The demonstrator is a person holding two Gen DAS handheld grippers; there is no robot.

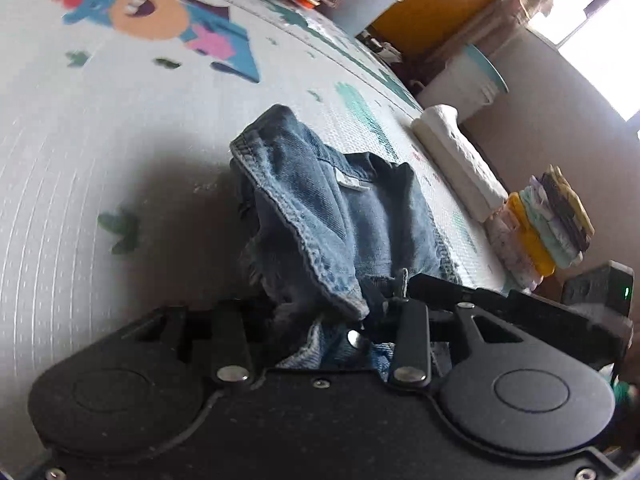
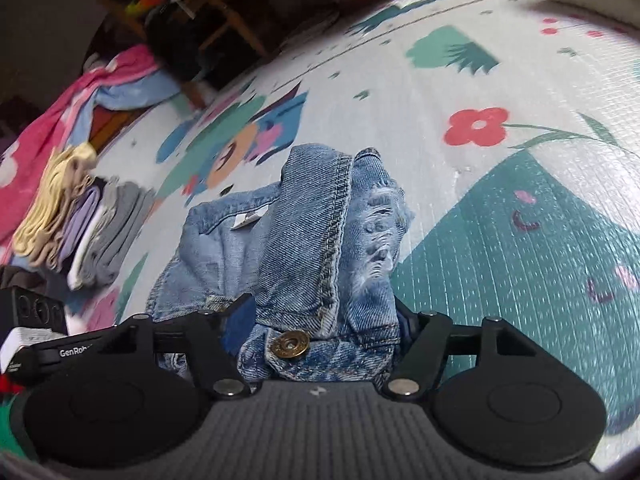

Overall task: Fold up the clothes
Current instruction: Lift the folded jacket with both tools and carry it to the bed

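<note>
- Denim, faded blue and frayed, makes up the crumpled garment (image 1: pixel 320 216) that lies bunched on the white printed play mat (image 1: pixel 100 152), with its near edge running in between both claws.
- Left claw (image 1: pixel 320 320): jaws stand fairly narrow with a fold of denim between them; whether the pads press on the cloth cannot be told, as it hides the tips.
- Right claw (image 2: pixel 324 316): jaws stand wider, astride the waistband with its brass button (image 2: pixel 289 345); a firm hold cannot be confirmed.
- Judgement: the step in hand is gathering the garment at its near edge; the next move calls for lifting and spreading it flat before any fold.
- Only the left view shows a white rolled towel (image 1: pixel 456 156); only the right shows the torn patch (image 2: pixel 378 232) and the pink cloth heap (image 2: pixel 60 120).
</note>
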